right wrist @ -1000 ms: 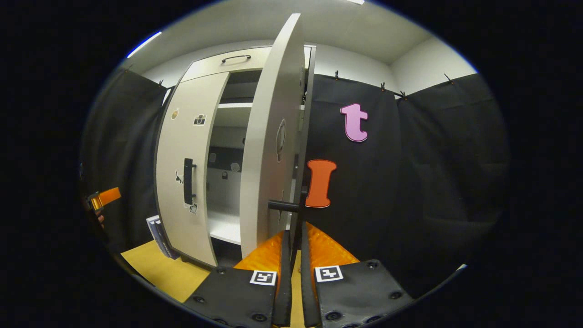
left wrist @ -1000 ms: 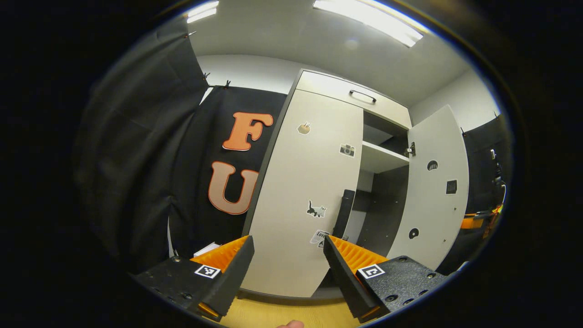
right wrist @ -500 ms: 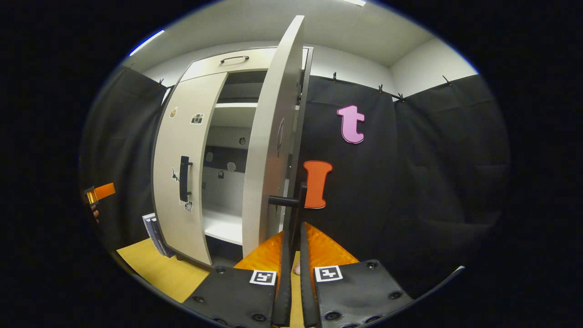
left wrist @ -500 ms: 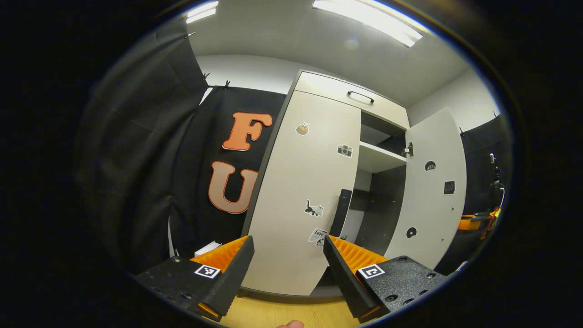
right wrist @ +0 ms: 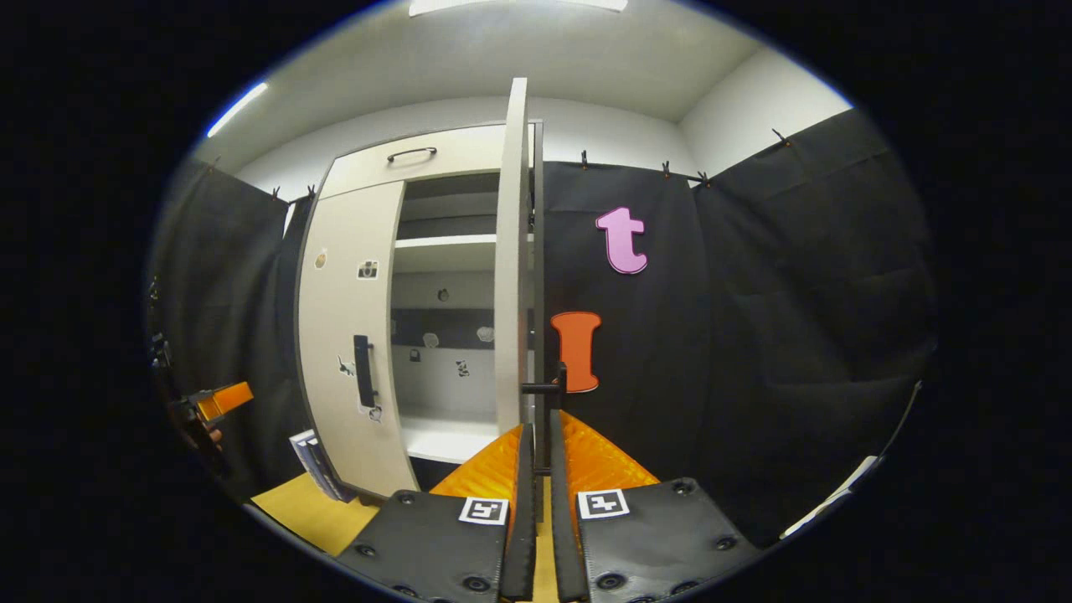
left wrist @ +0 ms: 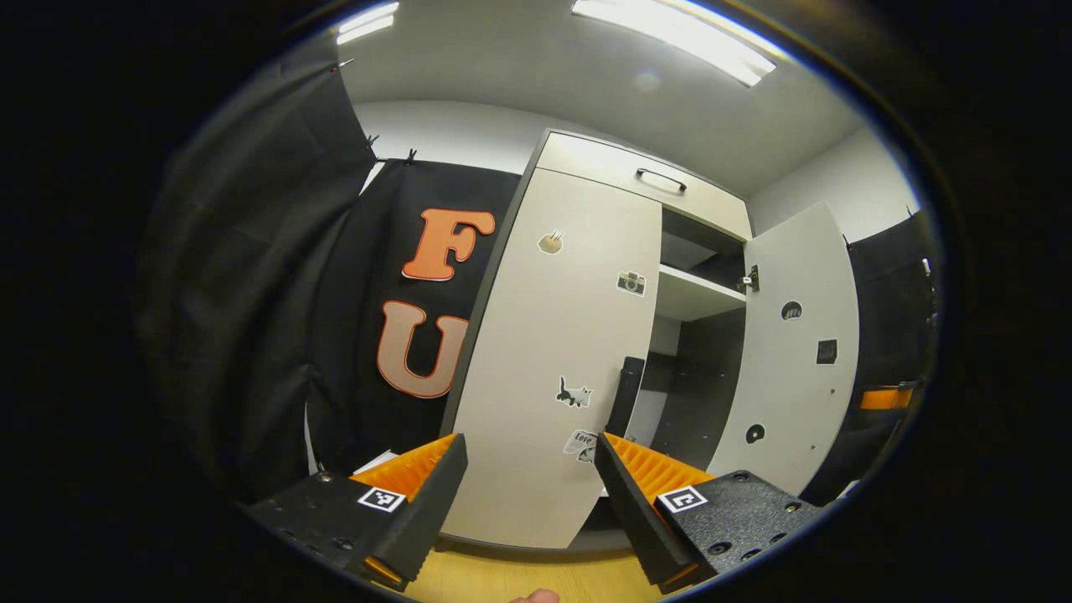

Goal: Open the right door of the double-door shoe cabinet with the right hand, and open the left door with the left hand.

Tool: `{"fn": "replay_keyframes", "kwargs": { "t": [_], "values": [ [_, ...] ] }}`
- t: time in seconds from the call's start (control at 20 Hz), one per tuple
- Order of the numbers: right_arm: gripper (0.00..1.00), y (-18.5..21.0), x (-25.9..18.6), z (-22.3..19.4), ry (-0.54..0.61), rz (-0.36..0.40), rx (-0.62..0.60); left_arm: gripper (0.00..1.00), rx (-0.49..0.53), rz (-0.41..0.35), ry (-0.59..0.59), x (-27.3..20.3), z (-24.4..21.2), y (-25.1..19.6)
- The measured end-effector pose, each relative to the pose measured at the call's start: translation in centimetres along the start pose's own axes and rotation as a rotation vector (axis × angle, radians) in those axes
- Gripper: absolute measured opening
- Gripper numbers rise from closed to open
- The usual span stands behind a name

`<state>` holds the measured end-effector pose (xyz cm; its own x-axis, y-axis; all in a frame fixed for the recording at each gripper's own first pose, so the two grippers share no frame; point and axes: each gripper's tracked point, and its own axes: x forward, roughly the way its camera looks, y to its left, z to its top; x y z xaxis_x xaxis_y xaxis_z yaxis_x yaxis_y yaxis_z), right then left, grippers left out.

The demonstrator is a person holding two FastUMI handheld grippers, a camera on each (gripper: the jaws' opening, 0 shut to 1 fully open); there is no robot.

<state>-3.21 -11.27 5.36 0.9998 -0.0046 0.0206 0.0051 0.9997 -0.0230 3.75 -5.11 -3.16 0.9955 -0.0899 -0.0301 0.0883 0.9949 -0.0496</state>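
The shoe cabinet's left door is closed, pale with small stickers and a black vertical handle on its right edge. My left gripper is open a short way in front of it, touching nothing. The right door stands swung wide; in the right gripper view I see this door edge-on. My right gripper is shut on that door's black handle, whose bar runs down between the fingers. The left gripper also shows far left in the right gripper view.
Shelves show inside the open half. A top drawer with a black pull sits above the doors. Flat books lean by the cabinet's left foot on the yellow floor. Black cloth walls stand close on both sides.
The right door has swung further out with my right gripper holding its handle, from slanted to edge-on in the right gripper view. The left gripper has barely shifted.
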Motion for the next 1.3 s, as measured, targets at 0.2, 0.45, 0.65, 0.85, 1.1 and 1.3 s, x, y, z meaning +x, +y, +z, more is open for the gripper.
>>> {"fn": "replay_keyframes", "kwargs": {
  "t": [0.2,0.45,0.65,0.85,1.1,1.3],
  "values": [
    [0.17,4.0,-1.8,0.1,0.003,0.060,-0.019,0.94,0.080,-0.040,-0.006,4.6,1.1,-2.4],
    [0.19,7.5,-2.0,-0.9,0.027,0.066,0.027,0.94,0.114,-0.158,0.019,10.2,-0.4,-8.1],
    [0.73,7.2,-2.5,-1.1,0.030,0.002,0.013,0.91,0.149,-0.211,0.041,13.5,-2.2,-11.0],
    [0.99,6.6,-2.9,-0.8,0.026,-0.024,0.031,0.91,0.141,-0.230,0.033,16.2,-3.0,-13.4],
    [0.99,5.2,-3.0,-1.6,0.052,-0.055,0.009,0.94,0.107,-0.214,0.021,18.3,-3.2,-14.2],
    [0.99,4.7,-2.6,-1.4,0.050,-0.057,-0.001,0.94,0.102,-0.166,0.061,19.9,-4.2,-13.3]
  ]
}}
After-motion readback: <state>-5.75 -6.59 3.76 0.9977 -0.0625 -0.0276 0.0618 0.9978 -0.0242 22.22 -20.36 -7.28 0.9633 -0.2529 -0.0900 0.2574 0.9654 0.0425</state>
